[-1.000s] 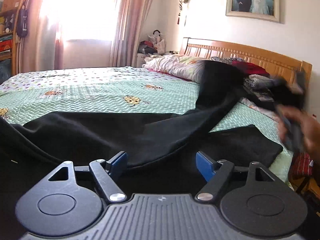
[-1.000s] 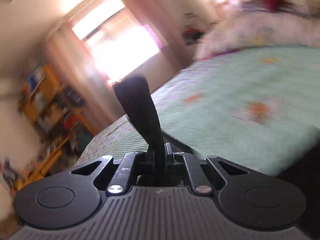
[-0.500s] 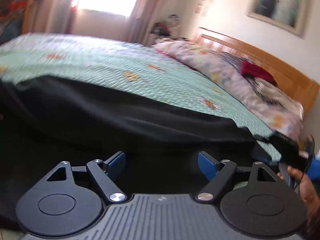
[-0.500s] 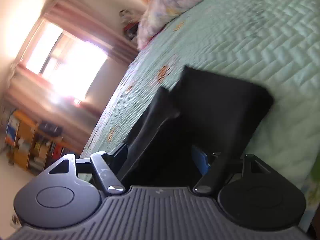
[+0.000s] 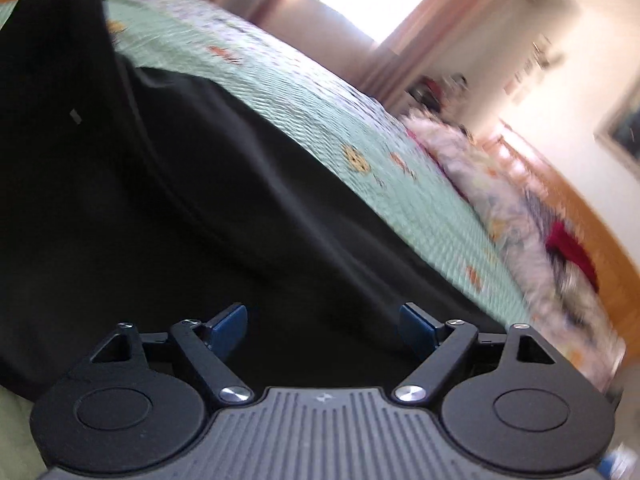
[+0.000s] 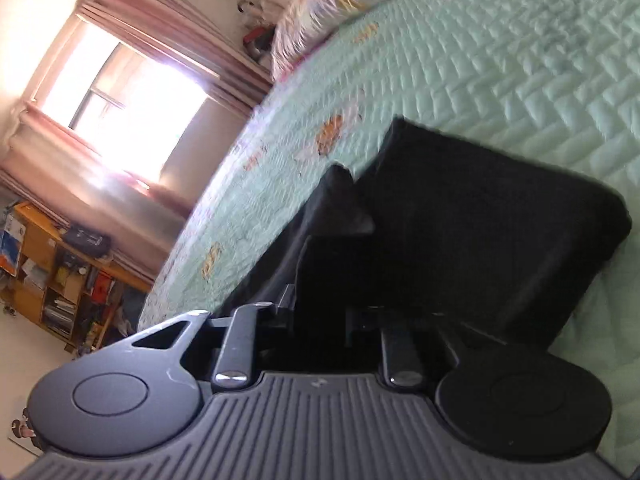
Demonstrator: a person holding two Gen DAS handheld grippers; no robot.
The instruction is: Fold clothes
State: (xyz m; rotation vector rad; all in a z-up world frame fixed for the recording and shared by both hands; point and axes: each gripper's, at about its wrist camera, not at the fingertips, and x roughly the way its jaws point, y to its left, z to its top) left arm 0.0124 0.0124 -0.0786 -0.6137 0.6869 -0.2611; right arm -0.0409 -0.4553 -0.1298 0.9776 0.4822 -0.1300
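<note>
Black garment beneath tilted, wide-spread left tongs.

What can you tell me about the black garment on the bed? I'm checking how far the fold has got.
The black garment is plain, matte, soft-looking cloth with no visible print. It lies spread over the green quilted bedspread, with long shallow creases. In the right wrist view one end lies doubled into a flat panel with a rounded corner, and a strip of cloth runs into the right gripper, whose jaws look closed on it. The left gripper hovers open above the cloth, holding none.
</note>
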